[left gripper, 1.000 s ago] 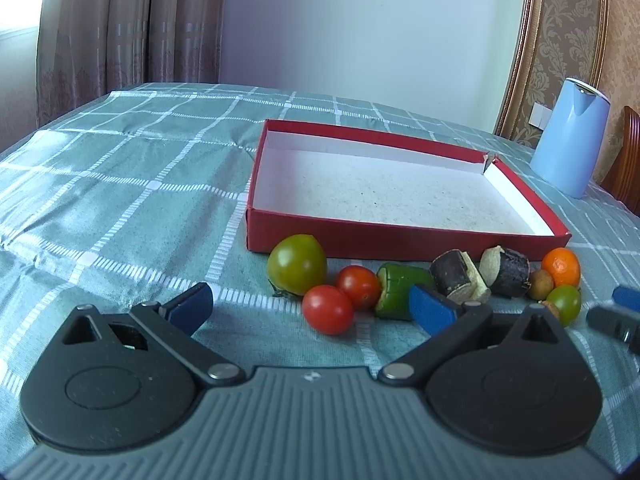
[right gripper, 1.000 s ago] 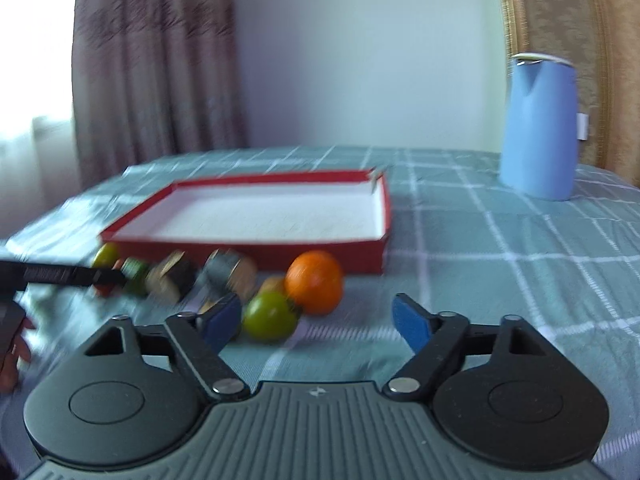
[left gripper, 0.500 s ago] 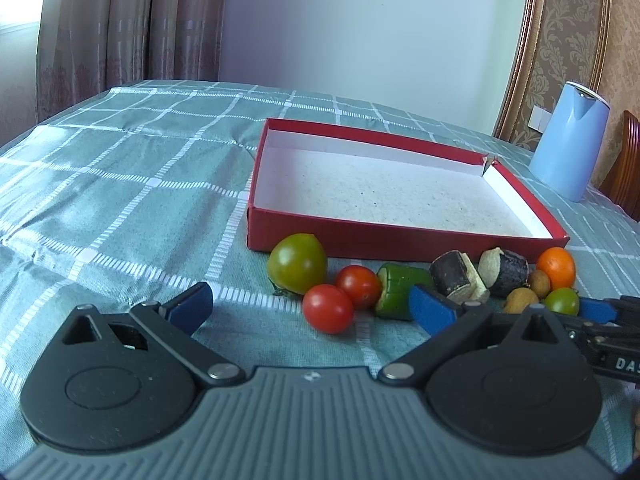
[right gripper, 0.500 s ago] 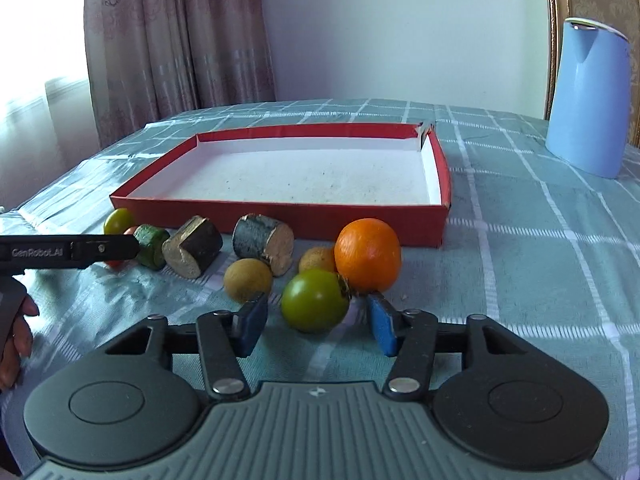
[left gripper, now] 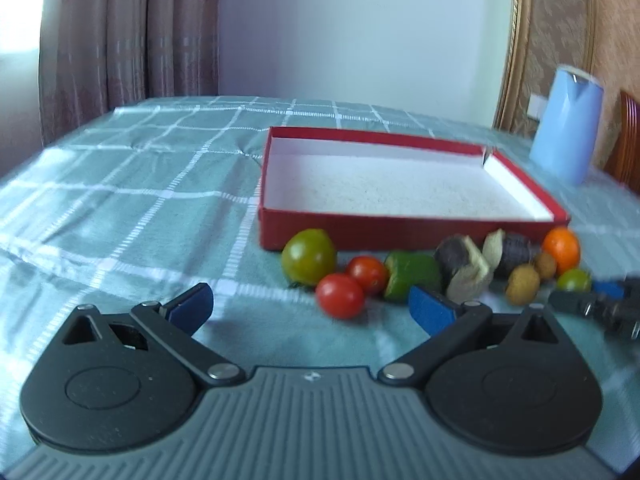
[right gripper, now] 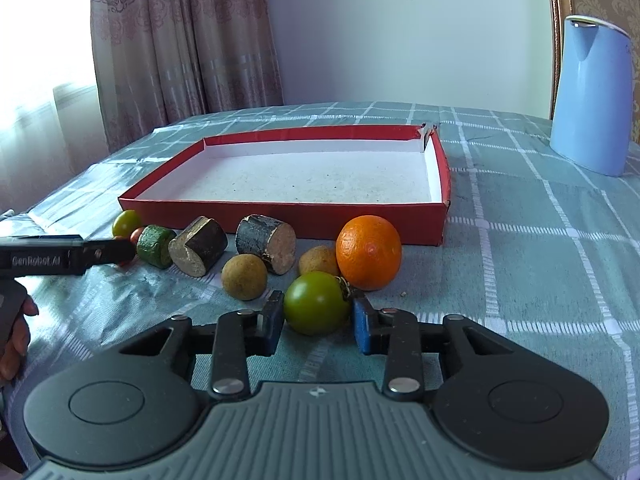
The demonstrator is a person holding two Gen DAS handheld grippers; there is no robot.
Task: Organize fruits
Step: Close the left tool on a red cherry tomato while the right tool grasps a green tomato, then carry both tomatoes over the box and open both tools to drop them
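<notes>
A row of fruit lies on the tablecloth before an empty red tray [left gripper: 400,230] [right gripper: 288,216]. In the left wrist view: a green tomato [left gripper: 309,257], two red tomatoes [left gripper: 340,295], a green chunk [left gripper: 412,276], two dark cane pieces [left gripper: 460,264]. My left gripper [left gripper: 310,306] is open, just short of the red tomatoes. My right gripper [right gripper: 318,320] has narrowed around a small green tomato [right gripper: 318,303], pads at its sides; it rests on the cloth. Behind it lie an orange [right gripper: 369,252] and two brown longans [right gripper: 244,271].
A blue kettle [right gripper: 592,96] stands at the back right of the table, right of the tray. Curtains hang behind the far left edge. The left gripper's finger [right gripper: 68,256] reaches in from the left in the right wrist view. A wooden chair [left gripper: 628,148] stands far right.
My right gripper moved forward and closed in around the small green tomato. My left gripper shifted slightly, its view tilting up; its jaws stayed open.
</notes>
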